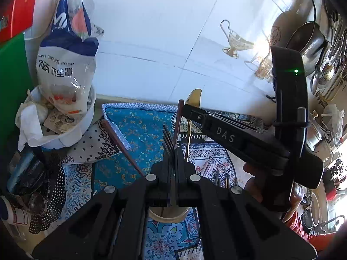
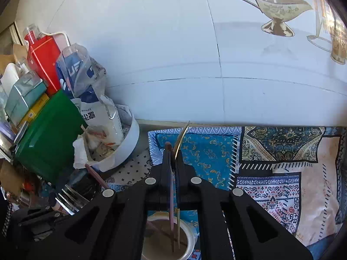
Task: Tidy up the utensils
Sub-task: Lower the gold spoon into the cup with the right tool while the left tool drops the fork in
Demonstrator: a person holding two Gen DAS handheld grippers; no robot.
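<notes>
Fork [image 1: 168, 137] tines are seen rising from the pressed-together fingers of the left gripper [image 1: 173, 151] in the left wrist view; a metal fork is pinched there, its long axis running along the fingers, tines up and away from the camera. The gripper is tilted down over a patterned cloth [image 1: 138, 130], with a round pale cup [image 1: 167, 215] just beneath it. To the right, the right gripper [image 1: 190, 110] is held by a hand [image 1: 260, 186] and angled leftward; from its tip a gold spoon [image 1: 195, 96] and a reddish-brown chopstick [image 1: 178, 119] protrude, bowl end upward. A second chopstick [image 1: 121, 145] slants at the left, beside a white bowl [image 1: 71, 134] holding a plastic bag [image 1: 65, 49].

In the right wrist view, the right gripper [image 2: 173, 158] is seen closed on the thin curved spoon [image 2: 182, 138] and the chopstick [image 2: 168, 151]. Both are near upright, their lower ends reaching down into the cup [image 2: 190, 238], a smooth cylinder with a brown inside. At the lower left, the fork [image 2: 69, 197] is seen again, shiny, tines pointing up-right, in the left gripper [image 2: 55, 210]. A green box [image 2: 47, 134] is stacked at the left against a white tiled wall [image 2: 173, 43].
</notes>
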